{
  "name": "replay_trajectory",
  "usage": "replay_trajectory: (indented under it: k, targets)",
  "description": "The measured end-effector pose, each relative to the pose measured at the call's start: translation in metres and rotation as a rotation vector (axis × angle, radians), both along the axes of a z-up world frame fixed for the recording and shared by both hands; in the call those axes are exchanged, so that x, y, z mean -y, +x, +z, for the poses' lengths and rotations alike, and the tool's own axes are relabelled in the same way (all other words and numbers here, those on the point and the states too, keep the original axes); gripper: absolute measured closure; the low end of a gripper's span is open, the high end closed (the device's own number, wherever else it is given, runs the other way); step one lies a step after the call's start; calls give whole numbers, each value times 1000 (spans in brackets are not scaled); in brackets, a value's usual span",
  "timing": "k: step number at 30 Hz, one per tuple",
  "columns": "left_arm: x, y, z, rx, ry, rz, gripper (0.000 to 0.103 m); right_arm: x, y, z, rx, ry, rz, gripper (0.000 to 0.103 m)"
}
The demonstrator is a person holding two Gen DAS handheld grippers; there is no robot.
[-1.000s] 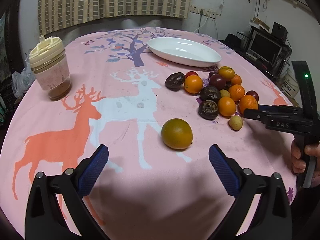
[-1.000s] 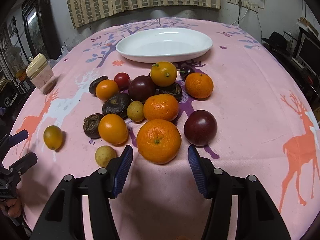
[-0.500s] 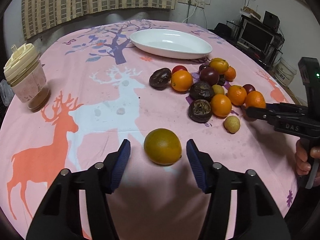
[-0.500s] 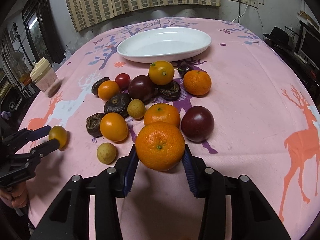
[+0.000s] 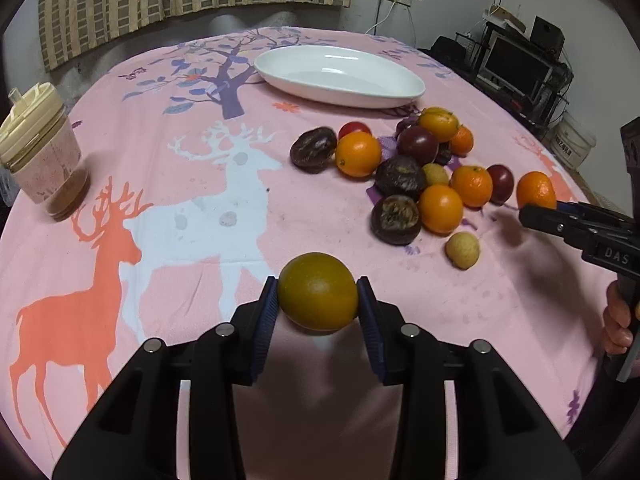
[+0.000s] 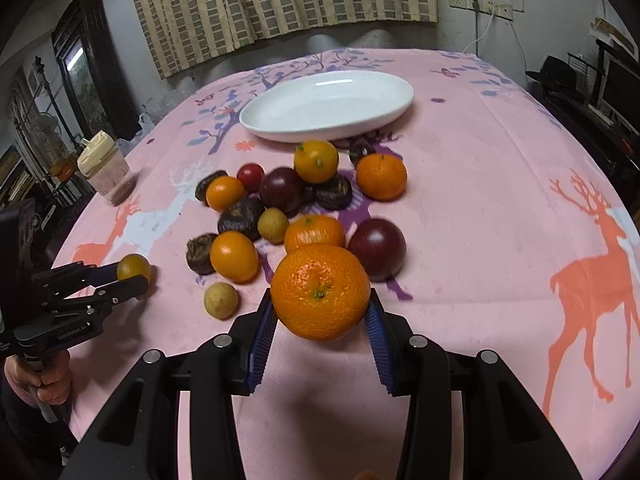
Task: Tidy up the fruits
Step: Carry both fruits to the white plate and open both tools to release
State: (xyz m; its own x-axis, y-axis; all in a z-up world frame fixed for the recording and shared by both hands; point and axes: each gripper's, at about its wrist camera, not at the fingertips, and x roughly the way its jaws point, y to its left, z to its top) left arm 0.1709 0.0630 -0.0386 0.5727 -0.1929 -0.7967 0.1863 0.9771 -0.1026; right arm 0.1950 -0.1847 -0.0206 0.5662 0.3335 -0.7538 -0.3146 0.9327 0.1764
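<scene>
My left gripper is shut on a yellow-green citrus fruit, held just above the pink tablecloth; it also shows in the right wrist view. My right gripper is shut on a large orange mandarin, lifted off the cloth; the mandarin shows in the left wrist view. A pile of oranges, dark plums and small yellow fruits lies in the middle of the table. A white oval plate stands empty behind the pile.
A lidded cup with brown contents stands at the table's left edge. The table has a pink deer-print cloth. Shelves with a monitor stand past the right edge.
Both grippers have closed on their fruits. The left one moved forward around the yellow-green fruit and gripped it. The right one gripped the mandarin and raised it.
</scene>
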Motion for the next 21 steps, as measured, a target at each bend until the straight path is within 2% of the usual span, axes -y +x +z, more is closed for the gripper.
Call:
replay_trajectory:
  k: [5, 10, 12, 16, 21]
  targets:
    - [8, 41, 47, 92, -28, -54, 64, -7, 59, 33, 61, 45, 16, 59]
    - [21, 136, 75, 141, -67, -50, 64, -29, 141, 41, 67, 7, 7, 59]
    - [27, 173, 73, 134, -52, -37, 64, -37, 181, 32, 26, -17, -14, 59]
    - [39, 236, 49, 58, -13, -26, 64, -45, 230, 10, -61, -38, -32, 59]
    - [48, 271, 23, -7, 11, -28, 64, -50, 260, -9, -127, -47, -34, 59]
